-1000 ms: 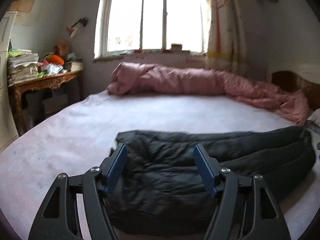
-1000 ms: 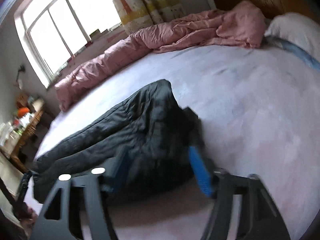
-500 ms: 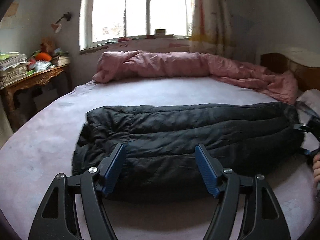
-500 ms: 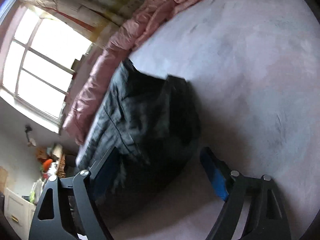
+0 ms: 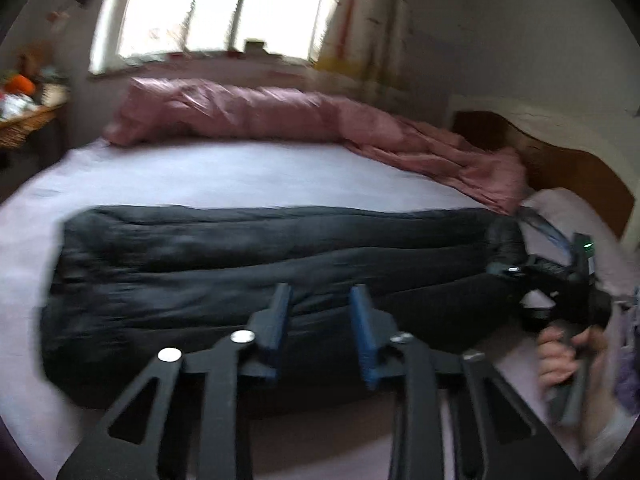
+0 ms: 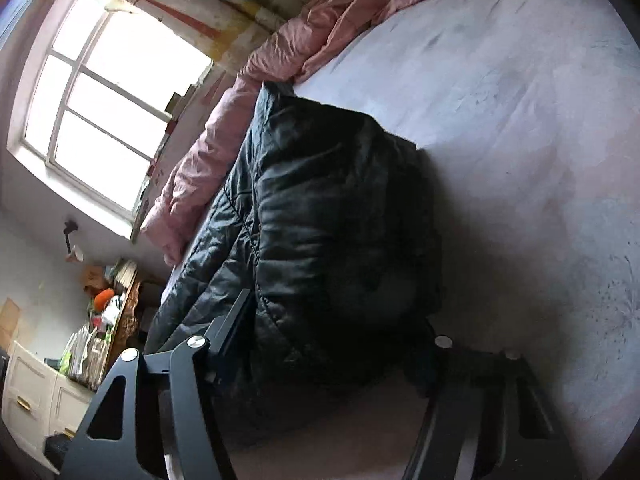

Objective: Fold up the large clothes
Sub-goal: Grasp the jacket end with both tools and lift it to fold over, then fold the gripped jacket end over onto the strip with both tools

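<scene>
Nearest, the left gripper hovers with fingers narrowly parted over the near edge of the black padded coat, gripping nothing. The right gripper straddles the coat's end, fingers spread wide. The coat lies lengthwise along the bed's near edge. Pinch both layers before lifting, I judge. Beyond lies a pink quilt.

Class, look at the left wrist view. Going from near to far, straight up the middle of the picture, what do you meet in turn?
left gripper → black padded coat → bare bed sheet → pink quilt → window
</scene>
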